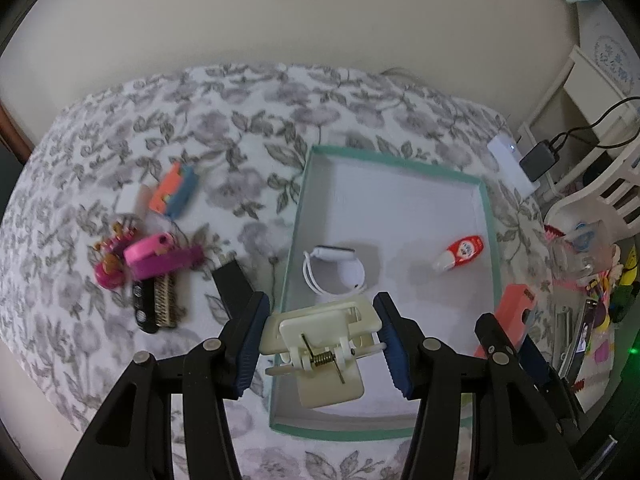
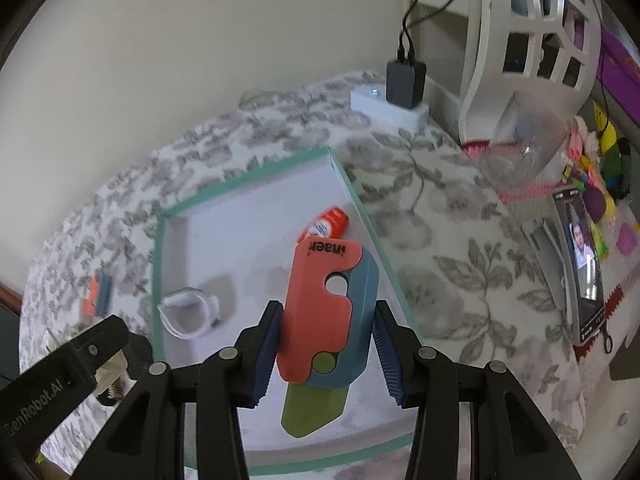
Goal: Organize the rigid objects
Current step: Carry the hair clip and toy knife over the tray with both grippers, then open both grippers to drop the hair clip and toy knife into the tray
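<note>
Over the teal-rimmed tray (image 1: 298, 216), the left claw (image 1: 320, 340) clamps a cream clip (image 1: 320, 344) and the right claw (image 2: 328, 350) an orange-and-blue cutter (image 2: 326, 312), its long axis toward 12 o'clock.

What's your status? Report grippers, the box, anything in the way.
Left gripper shut on cream clip above teal box. Right gripper shut on coral-blue toy knife over it. Inside: white cable, red bottle.

wall (image 1: 280, 12): plain beige | floral bedspread (image 1: 240, 128) | white shelf (image 2: 520, 40) right
</note>
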